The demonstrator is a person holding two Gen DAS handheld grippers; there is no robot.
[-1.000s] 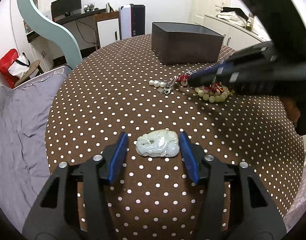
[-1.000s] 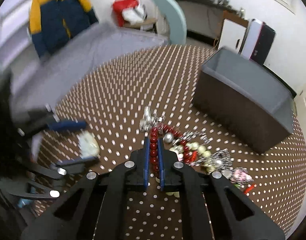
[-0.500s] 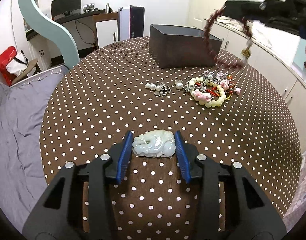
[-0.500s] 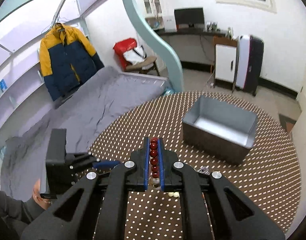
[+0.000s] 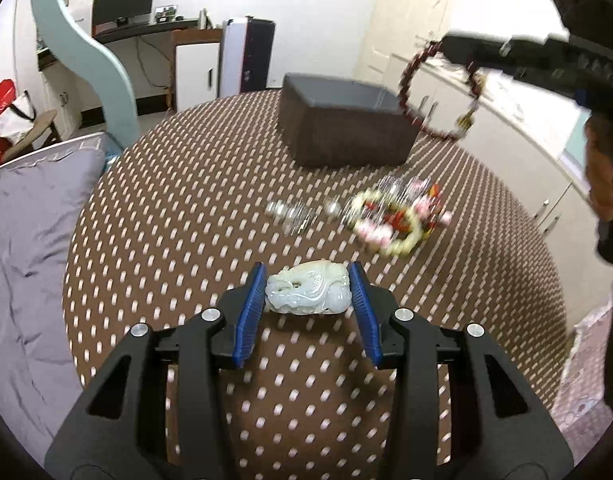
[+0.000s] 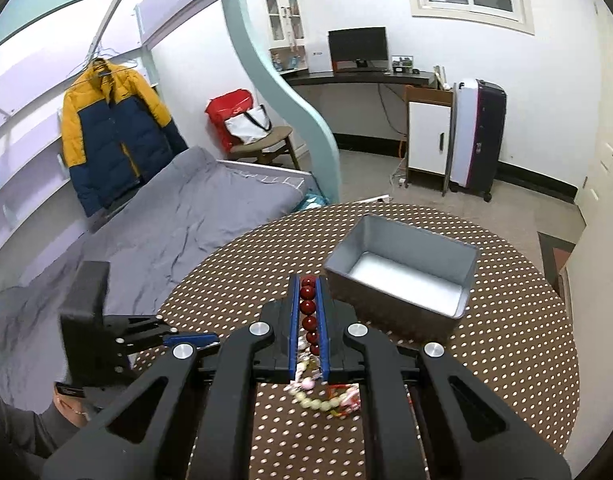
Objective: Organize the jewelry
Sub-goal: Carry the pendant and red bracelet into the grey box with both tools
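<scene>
On my far left lies the bed with its grey cover, right beside the round worktop in its brown cloth with white dots. My left tongs are clamped on the pale green jade carving: both blue pads press its ends, and it sits between them above the cloth, near the worktop's front. Further right and farther back, a loose heap of jewelry rests on the cloth, blurred; I make out cream and pink beads, red bits and some silvery pieces to its left. Behind it stands the dark open box, grey inside. At the upper right my right tongs are pinched shut on the dark red bead bracelet, whose loop hangs free in the air just right of the box, with a small gold-coloured charm low on the loop. From the right wrist view, the red beads run in a line between the pads.
</scene>
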